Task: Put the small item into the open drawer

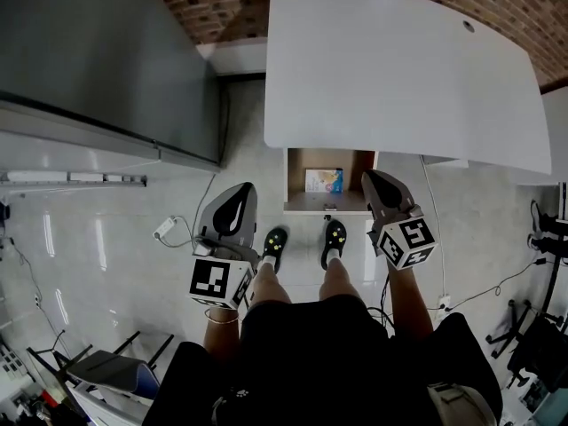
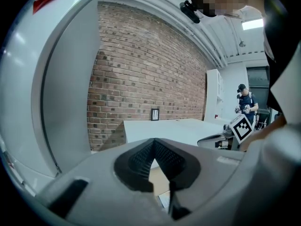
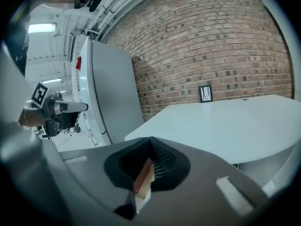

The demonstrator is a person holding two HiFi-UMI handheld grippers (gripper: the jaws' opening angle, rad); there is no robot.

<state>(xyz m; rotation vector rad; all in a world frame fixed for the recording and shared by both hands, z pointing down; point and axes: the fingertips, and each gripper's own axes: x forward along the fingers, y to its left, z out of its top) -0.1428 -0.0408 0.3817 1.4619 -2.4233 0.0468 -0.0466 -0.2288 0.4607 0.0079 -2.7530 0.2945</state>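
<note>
Small item (image 1: pixel 324 180) lies in the drawer (image 1: pixel 306 202); left gripper (image 1: pixel 238 192) and right gripper (image 1: pixel 373 180) jaws closed, empty. I might clip the bench (image 1: pixel 399 60) edge raising them.

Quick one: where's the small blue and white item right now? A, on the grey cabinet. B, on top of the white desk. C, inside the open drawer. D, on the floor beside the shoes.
C: the head view shows the small item lying inside the open drawer under the white desk.
</note>
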